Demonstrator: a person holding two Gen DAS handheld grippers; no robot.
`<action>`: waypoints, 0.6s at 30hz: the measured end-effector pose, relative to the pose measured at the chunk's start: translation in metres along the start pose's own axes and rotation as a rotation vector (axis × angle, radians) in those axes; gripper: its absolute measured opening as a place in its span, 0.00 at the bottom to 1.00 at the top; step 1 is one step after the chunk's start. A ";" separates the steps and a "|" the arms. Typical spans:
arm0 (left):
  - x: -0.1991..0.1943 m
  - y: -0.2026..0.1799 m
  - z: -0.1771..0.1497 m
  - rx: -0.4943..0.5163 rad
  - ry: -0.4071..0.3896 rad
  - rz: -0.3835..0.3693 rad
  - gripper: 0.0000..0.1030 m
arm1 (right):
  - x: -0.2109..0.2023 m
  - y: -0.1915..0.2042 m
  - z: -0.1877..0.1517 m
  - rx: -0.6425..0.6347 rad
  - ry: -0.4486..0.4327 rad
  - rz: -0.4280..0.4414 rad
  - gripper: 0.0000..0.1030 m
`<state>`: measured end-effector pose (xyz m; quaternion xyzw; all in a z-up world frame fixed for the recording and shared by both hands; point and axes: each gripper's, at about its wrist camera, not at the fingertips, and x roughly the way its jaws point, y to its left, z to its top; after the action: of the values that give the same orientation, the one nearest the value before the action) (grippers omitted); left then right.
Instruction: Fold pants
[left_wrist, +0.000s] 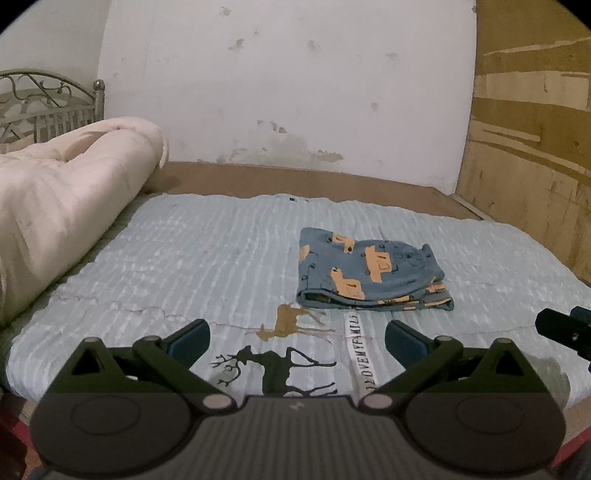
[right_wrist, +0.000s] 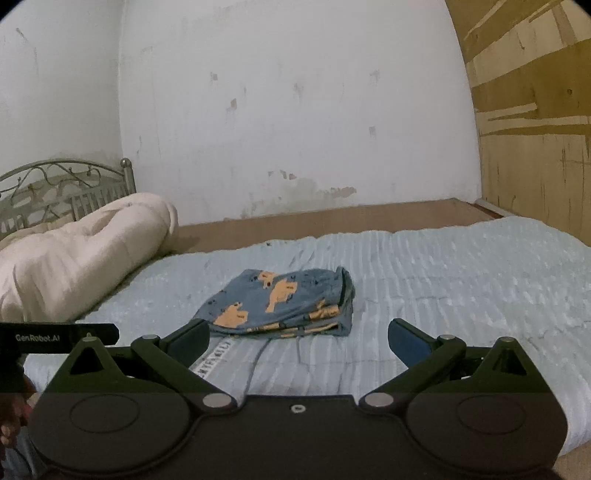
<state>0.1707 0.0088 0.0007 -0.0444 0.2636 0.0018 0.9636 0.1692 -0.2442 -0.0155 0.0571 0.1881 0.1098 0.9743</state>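
Observation:
The blue pants (left_wrist: 371, 271) with orange vehicle prints lie folded in a compact stack on the light blue bed cover (left_wrist: 207, 254). They also show in the right wrist view (right_wrist: 284, 304). My left gripper (left_wrist: 297, 338) is open and empty, hovering over the cover's near part, short of the pants. My right gripper (right_wrist: 298, 338) is open and empty, just in front of the stack's near edge. Part of the right gripper shows at the left view's right edge (left_wrist: 565, 330).
A rolled cream duvet (left_wrist: 62, 199) lies along the bed's left side by a metal headboard (left_wrist: 48, 103). A white wall (left_wrist: 288, 85) stands behind the bed and a wooden panel (left_wrist: 532, 147) at the right. The cover carries deer prints (left_wrist: 284, 369).

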 end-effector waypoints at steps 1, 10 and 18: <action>0.000 0.000 0.000 0.001 0.000 -0.001 1.00 | 0.000 0.000 -0.001 0.002 0.003 0.000 0.99; 0.002 -0.002 -0.001 0.008 0.009 -0.003 1.00 | 0.002 -0.003 -0.001 0.006 0.009 -0.001 0.99; 0.003 -0.002 -0.001 0.008 0.010 -0.003 1.00 | 0.003 -0.005 0.000 0.009 0.013 -0.002 0.99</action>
<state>0.1727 0.0062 -0.0012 -0.0409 0.2686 -0.0010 0.9624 0.1726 -0.2483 -0.0177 0.0606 0.1948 0.1085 0.9729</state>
